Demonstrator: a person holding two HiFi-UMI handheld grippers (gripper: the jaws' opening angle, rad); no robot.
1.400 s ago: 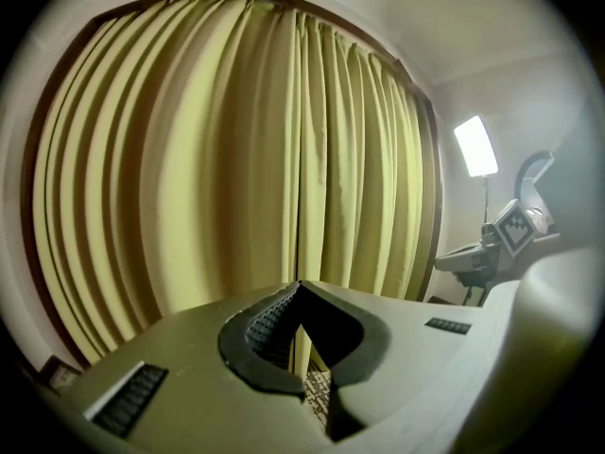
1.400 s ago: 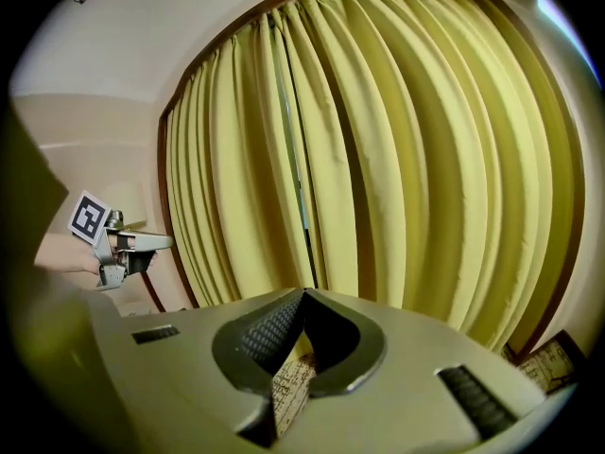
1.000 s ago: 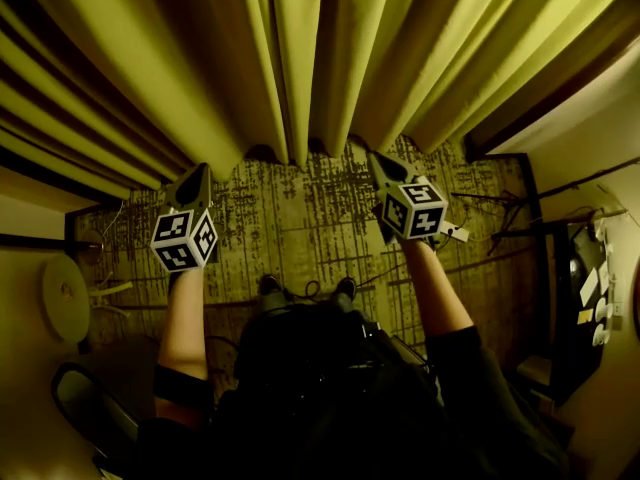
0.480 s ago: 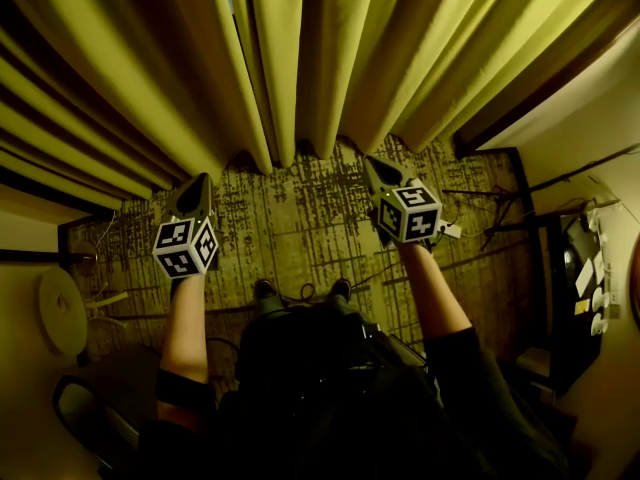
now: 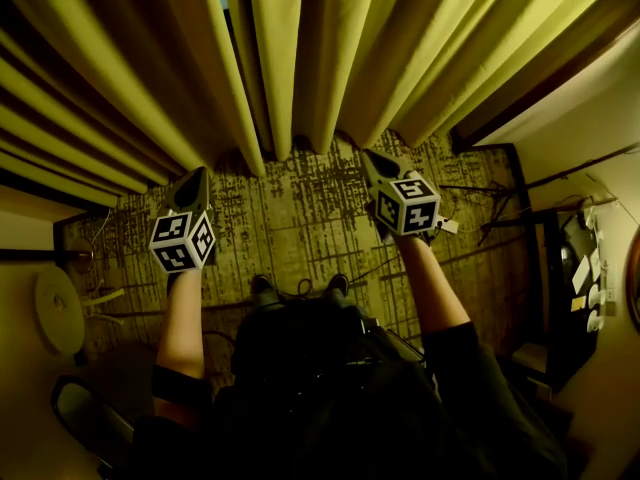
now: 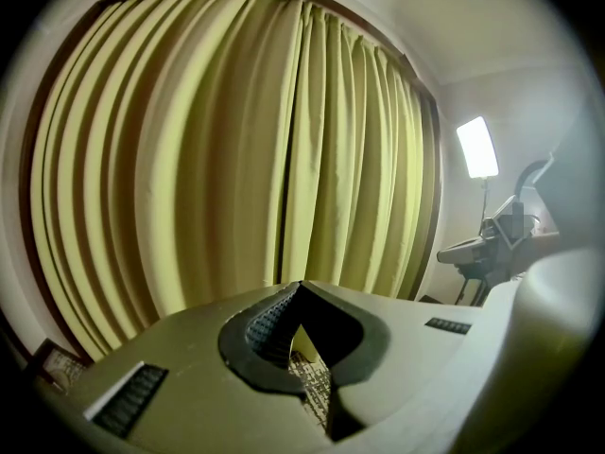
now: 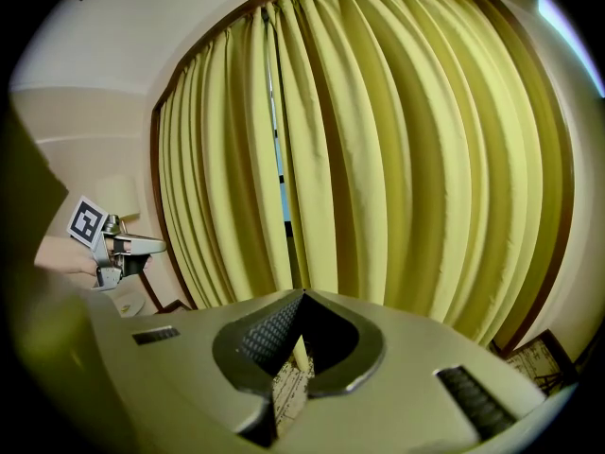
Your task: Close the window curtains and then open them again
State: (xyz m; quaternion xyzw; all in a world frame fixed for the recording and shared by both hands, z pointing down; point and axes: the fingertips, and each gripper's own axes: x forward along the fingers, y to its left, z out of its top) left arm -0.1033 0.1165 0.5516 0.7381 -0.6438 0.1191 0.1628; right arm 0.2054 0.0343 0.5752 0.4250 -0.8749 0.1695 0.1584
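Fingertips of the left gripper (image 6: 301, 286) and right gripper (image 7: 302, 294) are pressed together, holding nothing, both just short of the yellow curtains (image 5: 300, 58) hanging ahead. Closing looks nearly done, with only a thin slit (image 7: 281, 173) between the panels. Reopening seems wholly left.

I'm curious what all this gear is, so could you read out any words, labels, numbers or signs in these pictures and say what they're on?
No readable text anywhere.
Cubes on the left claw and right claw: black-and-white square patterns only, no letters or digits.
Pale tags on the dark shelf at the right: too small to read.
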